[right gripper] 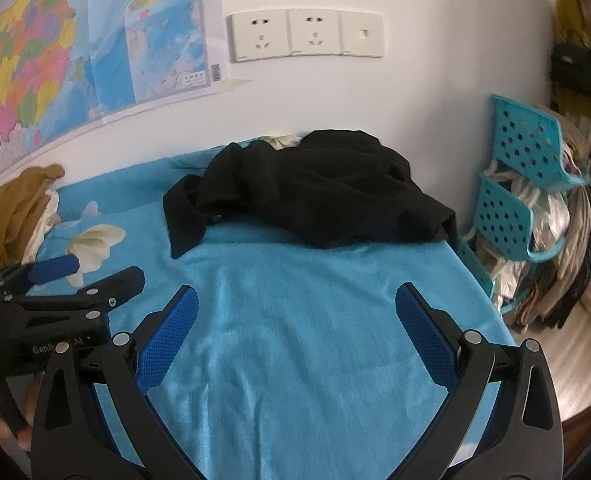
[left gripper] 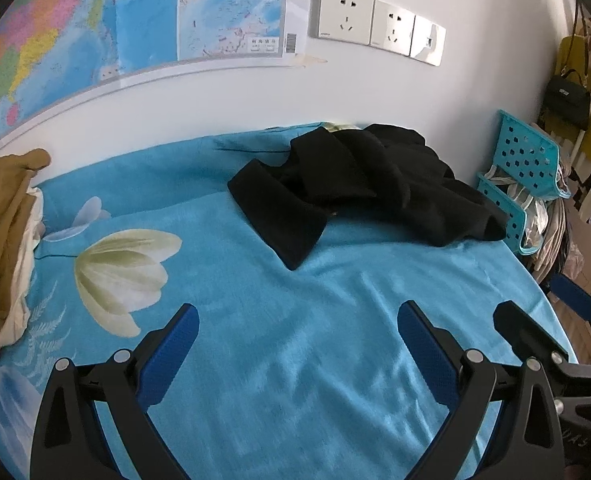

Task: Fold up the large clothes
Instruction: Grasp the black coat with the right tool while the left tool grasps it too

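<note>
- Black garment (left gripper: pixel 359 184) was seen lying crumpled in a heap at the far side of the bed, close to the white wall (left gripper: pixel 375 92), with one flat panel or sleeve stretched out toward the near left.
- Its true shape could not be made out, since the dark cloth was bunched over itself; nothing of it had yet been folded.
- For the step judged to be in hand, reaching and spreading, the garment would best be taken at two well-separated edges, such as the flat near-left panel and the far-right hem, then drawn toward the open middle of the bed and laid flat before any fold was made.
- Care would be needed so that only one layer was pinched and the blue bedsheet (left gripper: pixel 295 340) beneath was not caught with it.
- Left gripper (left gripper: pixel 297 324) was held with its blue-padded fingers spread wide above bare sheet; nothing was gripped or touched, and the garment lay well apart from it.
- Right gripper (right gripper: pixel 295 306) was likewise spread wide and empty over the sheet, just beside the left one.
- Mustard cloth (left gripper: pixel 3 232) was piled at the left edge, and a turquoise rack (left gripper: pixel 527 168) stood beside the bed on the right.
</note>
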A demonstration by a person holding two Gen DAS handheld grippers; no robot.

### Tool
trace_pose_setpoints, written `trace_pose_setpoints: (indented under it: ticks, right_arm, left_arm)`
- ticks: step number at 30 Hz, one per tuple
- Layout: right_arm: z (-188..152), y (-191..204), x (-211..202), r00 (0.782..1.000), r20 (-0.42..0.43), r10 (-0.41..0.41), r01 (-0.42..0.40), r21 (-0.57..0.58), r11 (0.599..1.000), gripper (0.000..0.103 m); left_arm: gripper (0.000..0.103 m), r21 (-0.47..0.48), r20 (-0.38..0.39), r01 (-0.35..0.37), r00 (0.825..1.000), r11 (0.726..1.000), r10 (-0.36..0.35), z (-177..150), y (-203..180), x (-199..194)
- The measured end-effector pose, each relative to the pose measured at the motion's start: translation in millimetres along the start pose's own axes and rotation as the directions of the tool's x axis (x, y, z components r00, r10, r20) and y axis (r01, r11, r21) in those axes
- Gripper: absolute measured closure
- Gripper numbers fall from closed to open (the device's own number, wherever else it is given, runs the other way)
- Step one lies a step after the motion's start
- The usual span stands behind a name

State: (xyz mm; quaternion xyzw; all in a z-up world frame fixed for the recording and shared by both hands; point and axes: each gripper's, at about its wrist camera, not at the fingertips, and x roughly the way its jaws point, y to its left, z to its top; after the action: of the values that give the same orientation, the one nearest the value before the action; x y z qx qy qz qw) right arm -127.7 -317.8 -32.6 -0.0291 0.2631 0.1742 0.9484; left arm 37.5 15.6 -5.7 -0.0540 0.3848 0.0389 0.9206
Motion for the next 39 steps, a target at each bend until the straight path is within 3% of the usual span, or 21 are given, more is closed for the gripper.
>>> trace_pose_setpoints:
  ticks: [6,11,13,17,19,20,21,23,29,33,37,39]
  right_arm:
    - [34,10,48,0.999,-0.029,-0.030,0.025,-0.185,0.982,0.005]
    - [56,32,115,0.993,-0.109,-0.049,0.004,-0.380,0.925,0.006]
    - [59,39,140,0.986,-0.122,-0.110,0.042,-0.463,0.885,0.006]
    - [61,43,177,0.979,-0.146,-0.145,0.041,-0.551,0.834,0.006]
    - [68,41,180,0.985,-0.127,-0.114,0.028,-0.540,0.841,0.011]
    - [74,39,181,0.984,-0.169,-0.064,-0.033,-0.518,0.855,0.046]
    - [80,36,180,0.983,-0.179,-0.045,-0.051,-0.496,0.867,0.073]
    - [93,29,167,0.986,-0.166,0.012,-0.089,-0.465,0.881,0.088]
    - [153,-23,90,0.991,-0.007,0.130,-0.126,-0.285,0.950,0.092]
    - [190,-78,54,0.982,0.076,0.171,-0.160,-0.129,0.979,0.093]
    - [202,-120,38,0.973,0.132,0.191,-0.187,-0.042,0.981,0.093]
    - [202,-127,34,0.969,0.153,0.193,-0.192,-0.023,0.981,0.093]
  left_arm:
    - [0.006,-0.005,-0.016,-0.069,0.998,0.998,0.068,21,20,20]
    - [0.006,-0.025,-0.042,-0.124,0.992,0.992,0.123,32,41,40]
    - [0.006,-0.037,-0.053,-0.128,0.991,0.991,0.126,34,47,44]
    - [0.006,-0.040,-0.058,-0.150,0.987,0.988,0.148,37,60,52]
    - [0.006,-0.036,-0.060,-0.157,0.986,0.987,0.155,40,65,57]
    - [0.006,-0.035,-0.063,-0.162,0.985,0.986,0.160,41,66,59]
    - [0.006,-0.034,-0.066,-0.163,0.985,0.986,0.161,43,69,62]
    - [0.006,-0.031,-0.068,-0.162,0.985,0.986,0.160,46,73,68]
    - [0.006,0.015,-0.038,-0.117,0.992,0.993,0.118,59,80,84]
    - [0.006,0.050,0.009,0.004,1.000,0.999,-0.005,75,67,91]
    - [0.006,0.167,0.073,0.137,0.986,0.976,-0.150,95,25,96]
    - [0.006,0.234,0.110,0.215,0.963,0.948,-0.245,104,-2,98]
